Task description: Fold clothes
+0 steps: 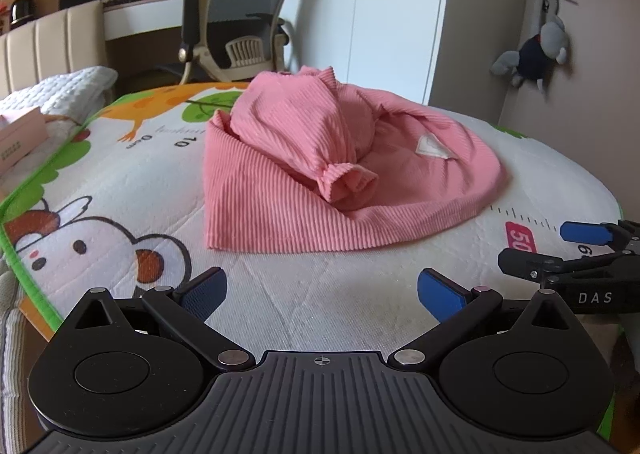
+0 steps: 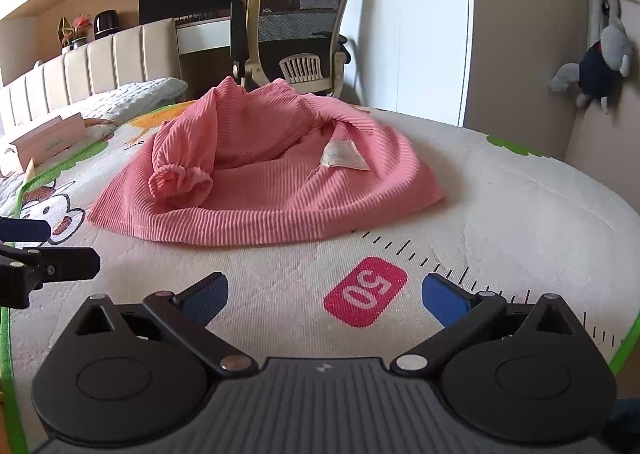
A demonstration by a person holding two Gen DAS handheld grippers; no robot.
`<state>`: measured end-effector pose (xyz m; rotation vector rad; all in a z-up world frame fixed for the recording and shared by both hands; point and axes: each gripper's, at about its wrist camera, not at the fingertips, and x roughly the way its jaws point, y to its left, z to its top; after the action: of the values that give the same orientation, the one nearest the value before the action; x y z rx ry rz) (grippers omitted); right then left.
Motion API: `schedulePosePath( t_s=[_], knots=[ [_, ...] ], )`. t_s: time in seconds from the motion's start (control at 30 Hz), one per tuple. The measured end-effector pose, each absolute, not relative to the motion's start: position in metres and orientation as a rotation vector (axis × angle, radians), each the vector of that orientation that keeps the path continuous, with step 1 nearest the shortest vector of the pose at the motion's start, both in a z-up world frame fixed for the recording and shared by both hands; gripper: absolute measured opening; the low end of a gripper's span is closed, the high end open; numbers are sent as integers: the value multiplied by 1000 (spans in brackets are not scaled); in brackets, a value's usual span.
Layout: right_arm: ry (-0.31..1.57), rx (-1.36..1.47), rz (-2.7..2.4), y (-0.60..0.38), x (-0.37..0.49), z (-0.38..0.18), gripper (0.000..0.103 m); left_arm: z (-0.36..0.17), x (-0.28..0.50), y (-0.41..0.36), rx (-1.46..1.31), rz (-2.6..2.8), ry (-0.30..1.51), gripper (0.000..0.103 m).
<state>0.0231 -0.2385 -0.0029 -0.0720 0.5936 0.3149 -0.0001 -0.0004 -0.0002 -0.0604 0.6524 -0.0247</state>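
**Pink ribbed top lies crumpled on mat, both grippers empty**

Pink ribbed knit, one garment [image 1: 320,173]: it sits bunched near the middle of the printed play mat [image 1: 120,181], which covers the bed. Not yet folded. The body of the top is spread in a rough fan with its hem towards the grippers; one sleeve is heaped over it, the gathered cuff [image 1: 352,183] resting on top. A white label [image 2: 344,155] shows, so the neck opening probably faces up or the top is inside out; I cannot tell which.

Handling, as judged: light, soft, limp, not slippery. The rib should give the pads good purchase. It will sag and drag if lifted by one point, so take two corners together. Best holds look like the near hem corners, left and right, or the cuff first, to pull the sleeve clear.

Left gripper [image 1: 322,294]: jaws wide apart, holding nothing, hovering over bare mat short of the hem. Right gripper [image 2: 325,298]: the same, jaws apart, empty, above the pink "50" mark [image 2: 365,291] on the mat's ruler print. The two sit side by side, near each other.

Surface: quilted, soft, slight give. Room: desk chair [image 2: 296,37] beyond the bed, padded headboard [image 2: 100,69] to the left, stuffed toy [image 2: 596,69] hanging on the right wall, small pink box [image 2: 48,135] on the bed's left side.
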Motion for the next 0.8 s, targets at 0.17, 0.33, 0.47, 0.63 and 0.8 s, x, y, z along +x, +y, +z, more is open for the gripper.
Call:
schedulePosePath(
  t_s=[0.17,0.33,0.47,0.63,0.8],
  knots=[
    [605,-71,320,-237,23,-3,103,-2,-2,0,-57,-35,638,103],
    [610,-71,324,-236,25,-4,103,-1,0,-1,-56,-32,656,103],
    [604,-72,322,-237,23,-3,103,-4,2,-1,-62,-24,668,103],
    [610,-74,325,-236,24,-5,103,-6,4,0,-68,-20,679,103],
    [612,-74,325,-236,24,-5,103,-7,4,0,-70,-19,685,103]
  ],
)
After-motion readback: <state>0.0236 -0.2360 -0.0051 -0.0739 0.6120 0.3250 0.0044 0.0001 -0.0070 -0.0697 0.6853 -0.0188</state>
